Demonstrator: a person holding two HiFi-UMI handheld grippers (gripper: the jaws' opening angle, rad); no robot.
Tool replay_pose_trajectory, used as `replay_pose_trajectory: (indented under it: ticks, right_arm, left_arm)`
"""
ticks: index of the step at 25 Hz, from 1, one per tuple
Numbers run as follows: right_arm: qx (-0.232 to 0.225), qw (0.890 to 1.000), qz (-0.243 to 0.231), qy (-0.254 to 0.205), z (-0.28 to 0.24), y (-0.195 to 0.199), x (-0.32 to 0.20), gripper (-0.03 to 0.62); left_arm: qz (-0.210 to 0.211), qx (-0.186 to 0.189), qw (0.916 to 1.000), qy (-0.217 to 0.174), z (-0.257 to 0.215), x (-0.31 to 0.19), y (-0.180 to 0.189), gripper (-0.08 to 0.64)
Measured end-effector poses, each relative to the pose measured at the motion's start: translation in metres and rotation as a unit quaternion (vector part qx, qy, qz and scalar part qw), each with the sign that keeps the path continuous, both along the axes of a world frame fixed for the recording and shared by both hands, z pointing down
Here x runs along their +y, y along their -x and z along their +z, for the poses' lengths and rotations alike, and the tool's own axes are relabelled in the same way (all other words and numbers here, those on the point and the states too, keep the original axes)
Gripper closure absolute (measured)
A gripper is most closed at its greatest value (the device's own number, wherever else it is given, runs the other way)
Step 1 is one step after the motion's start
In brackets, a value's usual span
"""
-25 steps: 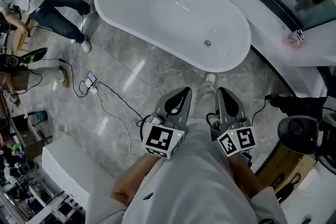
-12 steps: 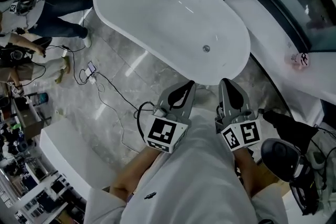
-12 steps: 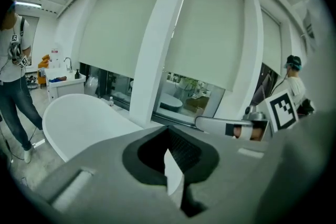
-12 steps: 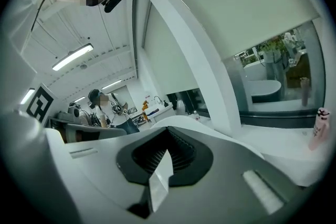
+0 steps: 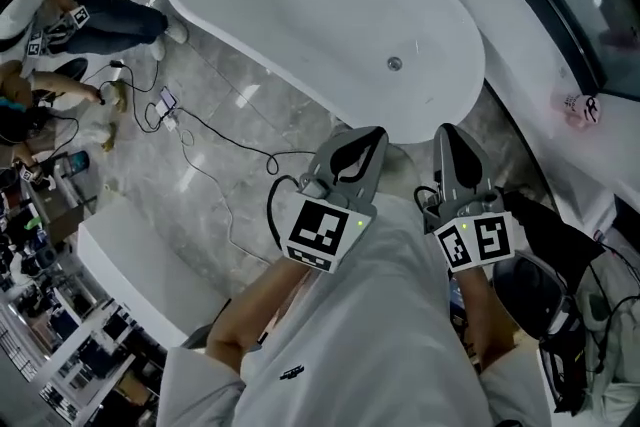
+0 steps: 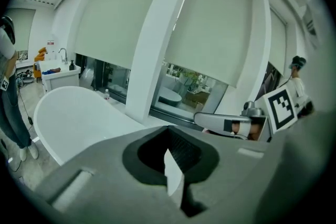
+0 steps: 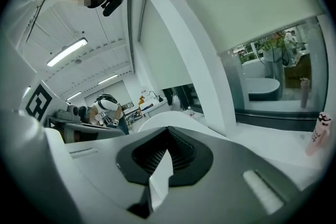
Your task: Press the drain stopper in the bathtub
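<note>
**Both grippers shut and empty, held short of the bathtub**

The left gripper [image 5: 373,135] has its jaws closed tip to tip with nothing between them; its own view [image 6: 168,130] shows only the hollow between the closed jaws. The right gripper [image 5: 448,131] is in the same state, closed and empty [image 7: 168,131].

Both grippers are held close in front of the person's torso, side by side, pointing far toward the bathtub [image 5: 230,25]. They touch nothing. In the head view their tips line up with the bathtub's near rim, above the grey floor [image 5: 250,130].

The drain stopper [image 5: 394,64] sits in the bathtub's bottom at its near end, beyond the grippers and between their lines, well apart from both.

Compared with one second ago, both grippers lie closer to the bathtub rim. The jaws remain closed.
</note>
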State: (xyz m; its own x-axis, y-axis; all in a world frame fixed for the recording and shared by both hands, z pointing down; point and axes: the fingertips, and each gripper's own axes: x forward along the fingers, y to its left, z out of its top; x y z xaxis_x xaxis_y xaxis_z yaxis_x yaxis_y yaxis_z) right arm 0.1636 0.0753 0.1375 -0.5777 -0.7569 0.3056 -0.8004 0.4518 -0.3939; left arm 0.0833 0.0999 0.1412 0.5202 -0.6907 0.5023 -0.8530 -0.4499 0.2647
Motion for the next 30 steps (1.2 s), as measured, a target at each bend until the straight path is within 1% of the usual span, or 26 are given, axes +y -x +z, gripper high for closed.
replay_pose_trajectory:
  ticks: [3, 5, 7, 10, 13, 16, 21, 23, 26, 30]
  right_arm:
    - [0.001, 1.0, -0.008, 0.013, 0.017, 0.002, -0.019, 0.598]
    - [0.001, 1.0, -0.018, 0.025, 0.032, 0.01, -0.039, 0.598]
    - [0.005, 0.999, -0.017, 0.036, 0.048, 0.019, -0.056, 0.598]
    - [0.014, 0.999, -0.016, 0.043, 0.057, 0.025, -0.06, 0.598]
    - [0.009, 0.998, -0.02, 0.055, 0.072, 0.034, -0.06, 0.598]
    - [0.007, 0.997, -0.024, 0.07, 0.098, 0.049, -0.068, 0.598]
    - [0.028, 0.997, -0.03, 0.072, 0.145, 0.073, -0.075, 0.598]
    - [0.039, 0.995, -0.045, 0.083, 0.171, 0.08, -0.068, 0.598]
    - [0.058, 0.991, -0.068, 0.097, 0.215, 0.086, -0.084, 0.598]
    - [0.081, 0.989, -0.065, 0.108, 0.261, 0.087, -0.111, 0.598]
  left_arm:
    - [-0.003, -0.007, 0.9999, 0.013, 0.016, -0.02, 0.0, 0.555]
    - [-0.011, -0.011, 0.9996, 0.024, 0.03, -0.038, 0.007, 0.555]
    - [-0.011, -0.007, 0.9993, 0.036, 0.047, -0.054, 0.015, 0.555]
    - [-0.011, -0.001, 0.999, 0.044, 0.057, -0.057, 0.023, 0.555]
    - [-0.025, -0.007, 0.9985, 0.048, 0.062, -0.055, 0.034, 0.555]
    - [-0.037, -0.013, 0.9979, 0.05, 0.078, -0.064, 0.05, 0.555]
    - [-0.052, -0.006, 0.9969, 0.059, 0.12, -0.073, 0.08, 0.555]
    - [-0.061, -0.002, 0.9954, 0.074, 0.141, -0.068, 0.086, 0.555]
    - [-0.066, -0.001, 0.9936, 0.092, 0.177, -0.084, 0.088, 0.555]
    - [-0.056, 0.005, 0.992, 0.113, 0.224, -0.097, 0.081, 0.555]
